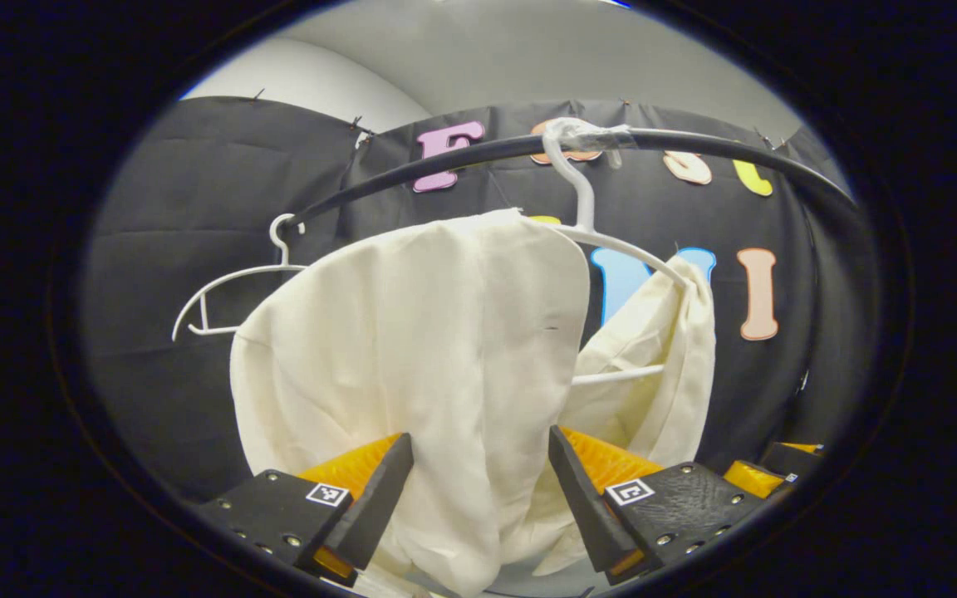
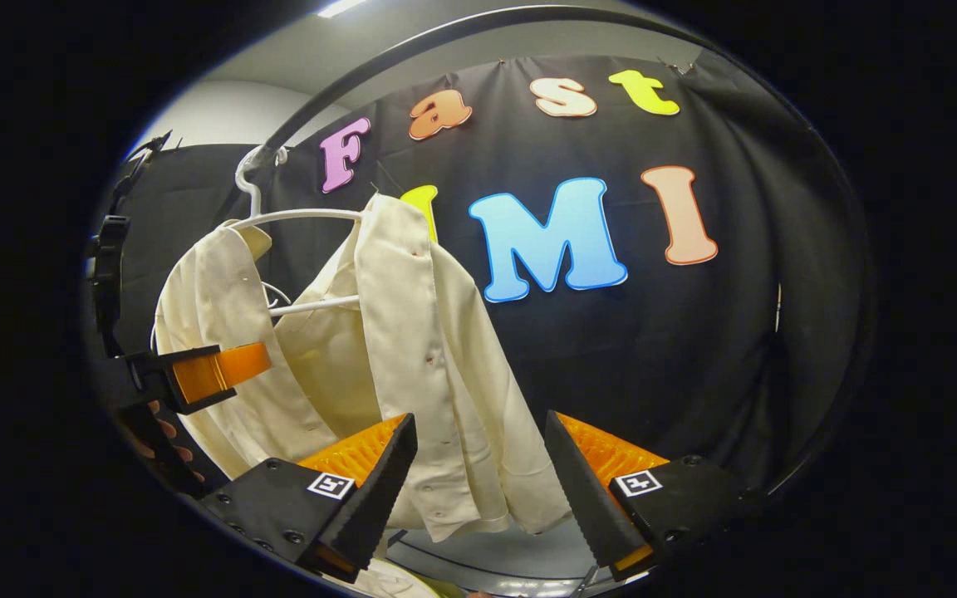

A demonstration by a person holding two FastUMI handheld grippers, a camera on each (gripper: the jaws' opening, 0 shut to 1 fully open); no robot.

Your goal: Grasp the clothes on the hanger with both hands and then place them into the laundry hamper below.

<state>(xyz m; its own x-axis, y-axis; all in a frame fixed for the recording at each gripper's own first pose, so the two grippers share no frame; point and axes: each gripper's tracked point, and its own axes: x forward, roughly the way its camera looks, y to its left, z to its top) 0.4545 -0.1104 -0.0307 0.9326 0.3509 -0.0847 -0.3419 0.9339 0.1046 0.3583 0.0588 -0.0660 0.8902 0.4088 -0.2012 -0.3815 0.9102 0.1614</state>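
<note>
A cream shirt (image 1: 420, 349) hangs on a white hanger (image 1: 586, 216) taped to a black rail (image 1: 462, 155). My left gripper (image 1: 478, 498) is open, and the shirt's back panel hangs between its widely parted fingers. In the right gripper view the shirt (image 2: 412, 349) shows its buttoned front on the hanger (image 2: 304, 216). My right gripper (image 2: 478, 490) is open too, with the shirt's lower hem between its fingers. The left gripper (image 2: 204, 374) reaches the shirt's far side, held by a hand (image 2: 159, 440).
A second, empty white hanger (image 1: 229, 286) hangs further left on the rail. The rail (image 2: 412, 51) curves overhead in the right gripper view. Part of the right gripper (image 1: 765, 473) shows at the lower right of the left gripper view. A pale curved surface (image 2: 520, 552) lies below the hem.
</note>
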